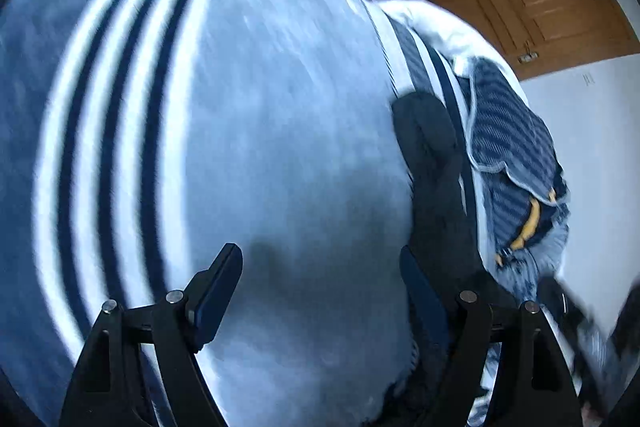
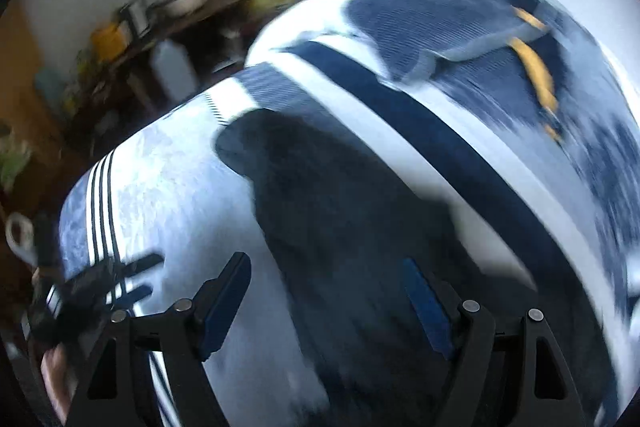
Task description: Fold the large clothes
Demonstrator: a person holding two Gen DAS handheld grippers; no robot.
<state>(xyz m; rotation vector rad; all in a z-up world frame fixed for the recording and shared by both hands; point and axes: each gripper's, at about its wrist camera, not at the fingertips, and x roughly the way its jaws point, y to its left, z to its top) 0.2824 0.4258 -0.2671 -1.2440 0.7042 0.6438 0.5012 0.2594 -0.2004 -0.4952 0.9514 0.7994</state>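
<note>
A dark grey garment (image 1: 436, 187) lies in a long strip on a bed covered by a light blue blanket (image 1: 260, 107) with navy and white stripes. My left gripper (image 1: 320, 291) is open above the blanket, its right finger (image 1: 420, 291) beside the garment's near end. In the right wrist view the same dark garment (image 2: 340, 219) runs from the middle down between the open fingers of my right gripper (image 2: 328, 299). Neither gripper holds anything. The left gripper (image 2: 104, 283) shows blurred at the lower left of the right wrist view. The right gripper (image 1: 576, 315) shows blurred at the lower right of the left wrist view.
A striped navy quilt with an orange patch (image 1: 516, 155) is bunched at the bed's far side, also in the right wrist view (image 2: 480, 39). A cluttered dark shelf (image 2: 160, 39) stands by the white wall. A brown wooden door (image 1: 540, 15) is beyond the bed.
</note>
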